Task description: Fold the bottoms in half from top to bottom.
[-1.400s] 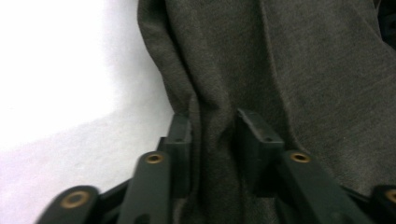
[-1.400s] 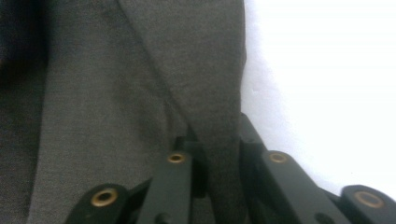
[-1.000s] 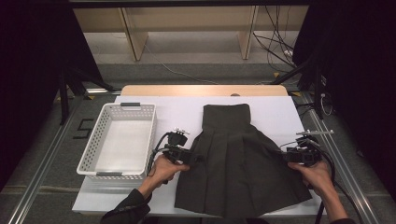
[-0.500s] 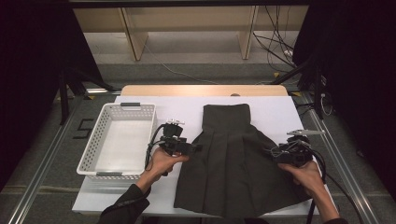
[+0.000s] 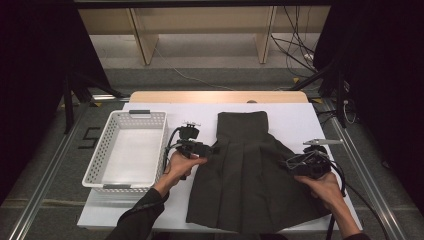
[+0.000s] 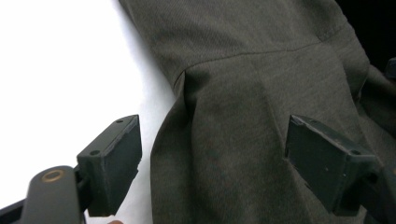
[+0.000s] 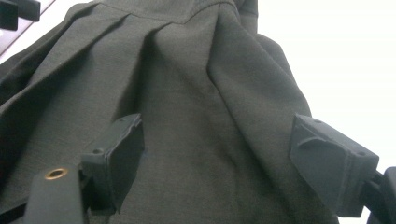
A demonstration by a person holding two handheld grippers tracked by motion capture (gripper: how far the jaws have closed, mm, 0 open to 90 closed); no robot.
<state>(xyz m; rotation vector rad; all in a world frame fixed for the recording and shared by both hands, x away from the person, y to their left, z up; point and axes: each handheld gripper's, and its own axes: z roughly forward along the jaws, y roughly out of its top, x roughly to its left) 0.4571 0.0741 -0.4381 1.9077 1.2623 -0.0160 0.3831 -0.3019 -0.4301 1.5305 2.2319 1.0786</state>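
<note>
Table: white rectangular tabletop (image 5: 300,120), with a light wooden edge at its far side.
Garment: dark grey-brown pleated fabric skirt (image 5: 250,185), spread flat on the middle of the table, narrow waistband at the far end, wide hem towards the person. Pleats fan out from a seam below the waistband.
Basket: white perforated plastic basket (image 5: 95,165), on the table well to the left of the skirt, nothing seen inside.
Left gripper: black two-jaw hand-held gripper (image 5: 212,149) at the skirt's left edge, just below the waistband seam. In the left gripper view (image 6: 212,163) the jaws stand wide apart, one over bare table, one over the cloth, the skirt's edge between them; nothing is clamped.
Right gripper: black two-jaw hand-held gripper (image 5: 286,163) at the skirt's right side, about mid-length. In the right gripper view (image 7: 217,158) the jaws are spread wide over the pleated cloth, gripping nothing.
</note>
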